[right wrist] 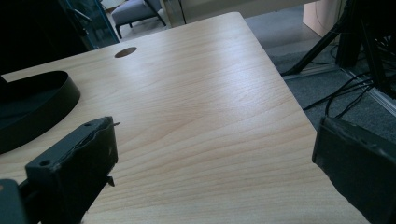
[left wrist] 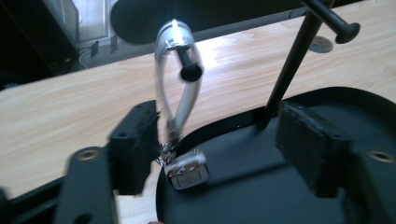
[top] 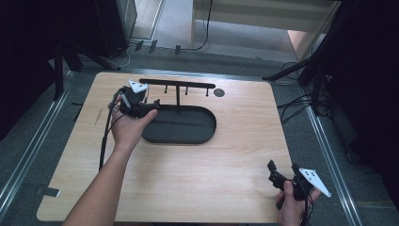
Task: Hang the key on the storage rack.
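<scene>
Silver carabiner (left wrist: 176, 88) on peg — jaws apart

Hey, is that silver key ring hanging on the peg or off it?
On it. The silver key ring loops over a black peg of the stand, its tag dangling above the tray, between the left gripper's open fingers.

there is one wooden table (top: 197, 179), and on it one black oval tray (top: 188, 127) from which one upright stand (top: 177, 96) with a crossbar rises. that crossbar carries four short pegs, and one silver carabiner keyring (left wrist: 175, 88) hangs from one peg, with one small metal tag (left wrist: 187, 171) at its lower end. two claws are counted, the left claw (top: 136, 101) and the right claw (top: 284, 176), and one round hole (top: 219, 92) in the tabletop.
</scene>
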